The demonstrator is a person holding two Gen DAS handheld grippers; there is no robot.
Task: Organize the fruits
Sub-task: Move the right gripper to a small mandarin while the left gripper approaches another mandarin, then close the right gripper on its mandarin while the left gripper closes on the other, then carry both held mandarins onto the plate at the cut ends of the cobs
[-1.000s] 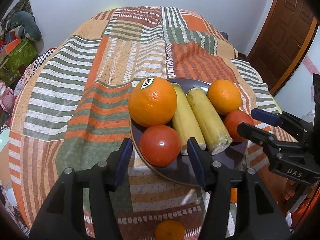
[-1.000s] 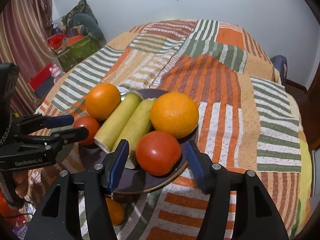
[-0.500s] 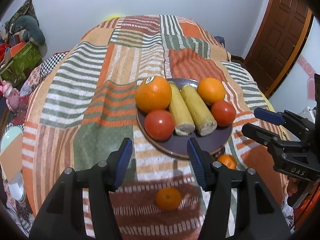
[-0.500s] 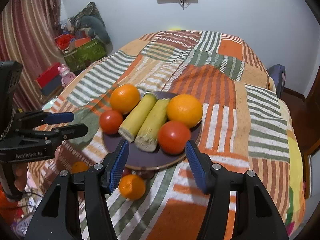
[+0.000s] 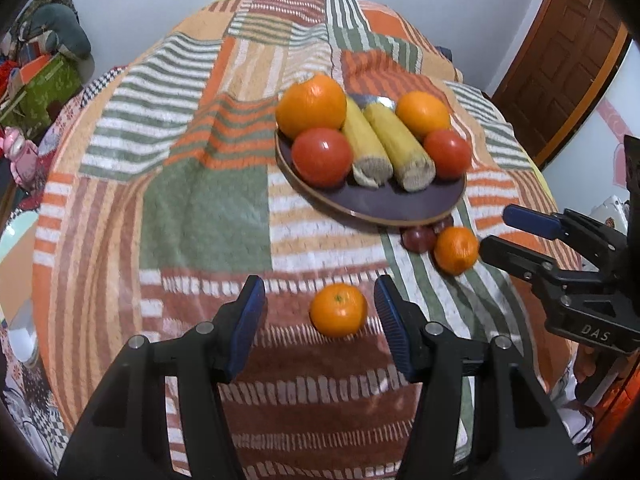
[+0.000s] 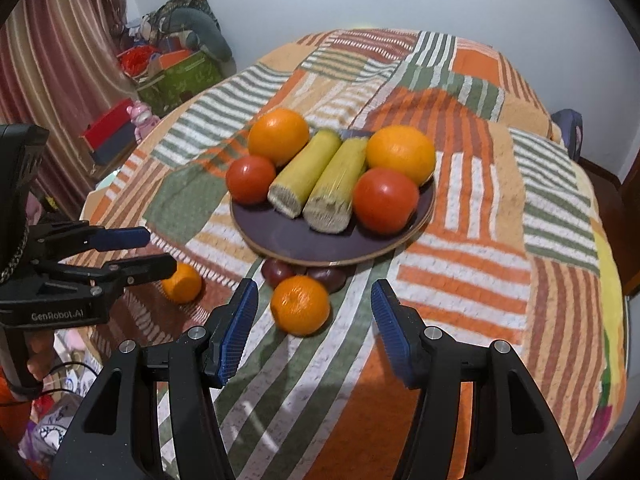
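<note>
A dark plate (image 5: 384, 204) (image 6: 288, 236) on the striped cloth holds two oranges, two tomatoes and two yellow corn pieces. A small mandarin (image 5: 338, 310) lies on the cloth between the fingers of my open left gripper (image 5: 320, 320); it also shows in the right wrist view (image 6: 182, 282). A second mandarin (image 6: 300, 305) (image 5: 456, 249) lies between the fingers of my open right gripper (image 6: 314, 322). Two dark red fruits (image 6: 280, 272) (image 5: 419, 237) lie at the plate's near edge, partly hidden. Both grippers are empty.
The patchwork cloth (image 5: 200, 208) covers a rounded table that drops off on all sides. A green box with clutter (image 6: 180, 76) and a curtain (image 6: 48, 60) stand at the left. A wooden door (image 5: 560, 68) is at the right.
Both grippers have pulled back and away from the plate toward the table's near side. The two mandarins now sit between their open fingers.
</note>
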